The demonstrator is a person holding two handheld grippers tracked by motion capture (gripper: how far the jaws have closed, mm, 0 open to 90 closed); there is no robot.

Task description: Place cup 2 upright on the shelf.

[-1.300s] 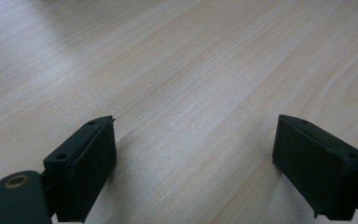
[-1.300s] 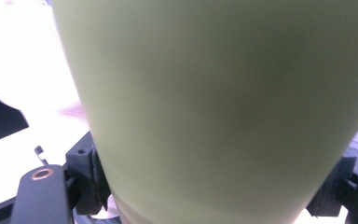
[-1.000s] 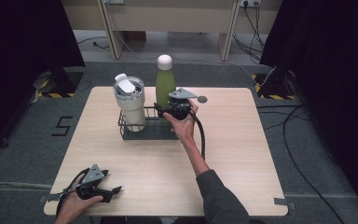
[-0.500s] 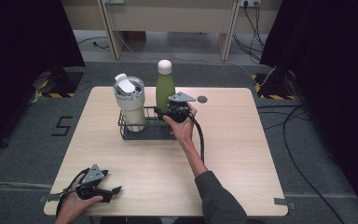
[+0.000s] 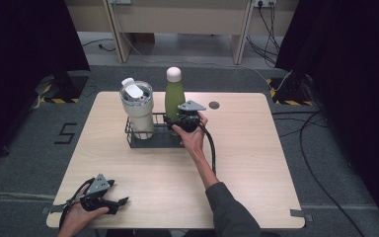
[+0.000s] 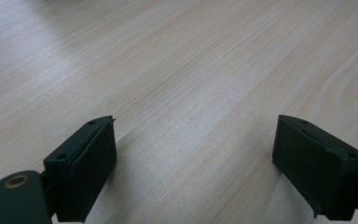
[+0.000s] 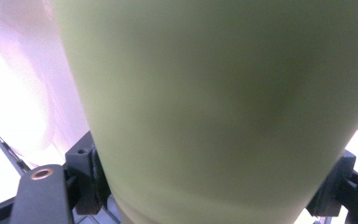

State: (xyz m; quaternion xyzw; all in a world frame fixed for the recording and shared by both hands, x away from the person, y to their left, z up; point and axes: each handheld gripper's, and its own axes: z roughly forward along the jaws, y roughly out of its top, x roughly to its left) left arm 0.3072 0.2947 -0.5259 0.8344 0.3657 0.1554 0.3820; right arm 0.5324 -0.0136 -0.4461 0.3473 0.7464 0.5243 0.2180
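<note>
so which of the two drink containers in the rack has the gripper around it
The green bottle with the white cap: the right gripper has its jaws around it. The cream tumbler beside it stands ungripped.

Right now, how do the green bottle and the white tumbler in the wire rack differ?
The green bottle is slim with a small rounded pale cap; the white tumbler is wider with a flat lid and a flip tab. The bottle stands taller than the tumbler. The right tongs sit either side of the bottle's body, as the right gripper view shows; the tumbler is untouched. Both stand upright in the black wire rack.
</note>
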